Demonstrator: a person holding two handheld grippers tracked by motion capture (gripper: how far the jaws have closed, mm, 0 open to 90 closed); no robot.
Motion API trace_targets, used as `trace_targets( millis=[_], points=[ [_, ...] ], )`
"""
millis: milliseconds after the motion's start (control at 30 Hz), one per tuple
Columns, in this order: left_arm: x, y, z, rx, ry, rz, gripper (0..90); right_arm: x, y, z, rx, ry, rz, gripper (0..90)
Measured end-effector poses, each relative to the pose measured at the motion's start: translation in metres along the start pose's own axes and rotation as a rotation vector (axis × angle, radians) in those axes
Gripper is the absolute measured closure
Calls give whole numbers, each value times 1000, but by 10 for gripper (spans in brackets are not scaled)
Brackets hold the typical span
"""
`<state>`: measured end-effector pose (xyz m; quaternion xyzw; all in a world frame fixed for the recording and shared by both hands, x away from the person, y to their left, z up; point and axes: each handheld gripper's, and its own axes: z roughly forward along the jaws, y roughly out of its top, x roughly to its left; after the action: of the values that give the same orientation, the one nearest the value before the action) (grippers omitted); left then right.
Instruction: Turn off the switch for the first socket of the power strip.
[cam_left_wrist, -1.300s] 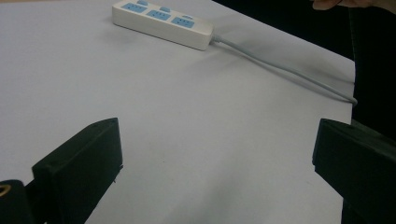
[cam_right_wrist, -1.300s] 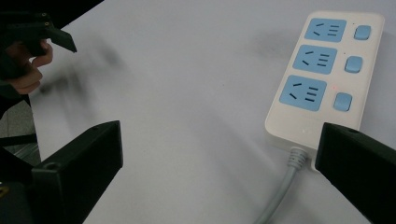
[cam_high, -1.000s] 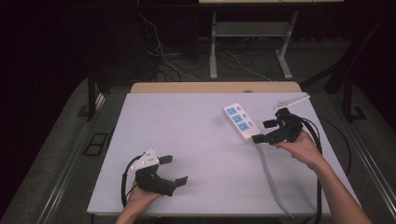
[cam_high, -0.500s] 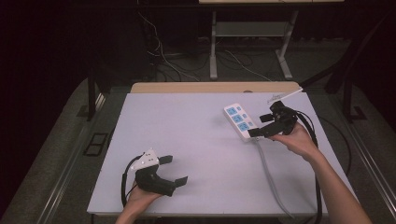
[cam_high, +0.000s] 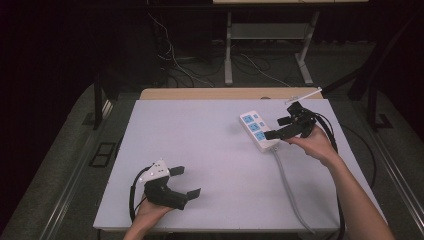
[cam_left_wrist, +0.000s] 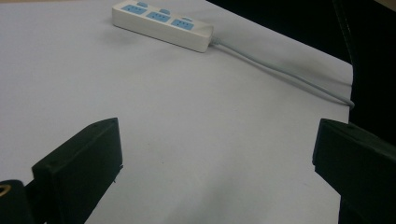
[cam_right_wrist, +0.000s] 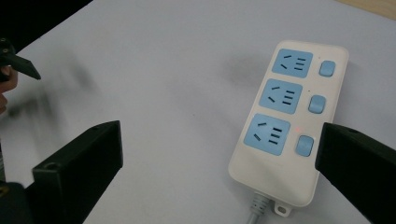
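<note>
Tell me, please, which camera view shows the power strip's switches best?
The right gripper view: the power strip lies close, all three blue switches plain. The left gripper view shows it far off at a low angle; the high view shows it small, beside the right gripper.

Your left tool (cam_left_wrist: 212, 172) was held low over the desk (cam_left_wrist: 154, 116), its two black jaws rising from the bottom corners and standing wide apart with nothing between them. The left jaw showed a flat inner face and a brass-coloured fitting at its base; the right jaw was cut off by the frame edge. Beyond them lay bare pale desk surface. At the far end a white power strip (cam_left_wrist: 163, 23) lay flat, well apart from your tool, with three blue sockets along its top. Its grey cord (cam_left_wrist: 285, 74) left the right-hand end and ran across the desk to the edge, where it dropped from sight against a dark background.
</note>
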<state>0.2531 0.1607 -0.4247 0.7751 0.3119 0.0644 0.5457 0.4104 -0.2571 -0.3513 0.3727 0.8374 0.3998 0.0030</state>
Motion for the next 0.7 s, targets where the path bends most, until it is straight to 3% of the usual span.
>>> trace_targets(
  millis=[467, 700],
  points=[
    [0, 0, 1, 6, -3, 4, 0, -16, 3, 6, -21, -23, 55, 5],
    [1, 0, 1, 6, -2, 4, 0, -26, 3, 7, -61, -24, 90, 5]
  ],
)
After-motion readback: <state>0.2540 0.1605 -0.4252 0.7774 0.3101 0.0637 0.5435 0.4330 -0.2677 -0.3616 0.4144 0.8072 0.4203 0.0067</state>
